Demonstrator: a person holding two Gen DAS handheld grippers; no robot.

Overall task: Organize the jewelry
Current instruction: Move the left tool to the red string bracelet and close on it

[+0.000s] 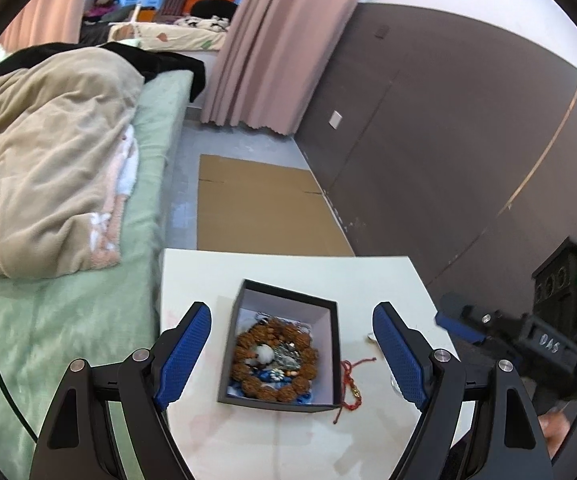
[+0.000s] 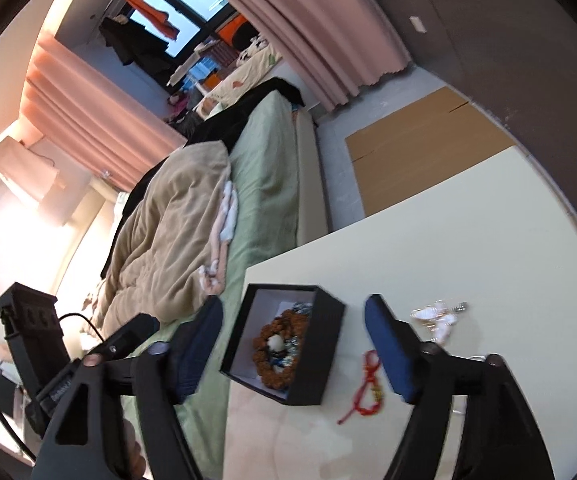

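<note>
A black open box (image 1: 330,344) stands on the white table (image 1: 288,272). It holds a brown bead bracelet (image 1: 244,356) and other small jewelry. A red cord bracelet (image 1: 350,380) lies on the table just right of the box. My left gripper (image 1: 292,356) is open and empty, its fingers either side of the box and above it. In the right wrist view the box (image 2: 320,344), the bead bracelet (image 2: 268,344) and the red cord (image 2: 368,384) lie between my open right gripper's (image 2: 294,348) fingers. A white and silver piece (image 2: 438,316) lies further right.
A bed with a green sheet (image 1: 156,128) and a beige blanket (image 1: 48,160) runs along the table's left side. Flat cardboard (image 1: 256,204) lies on the floor beyond the table. A dark wall panel (image 1: 448,140) stands to the right.
</note>
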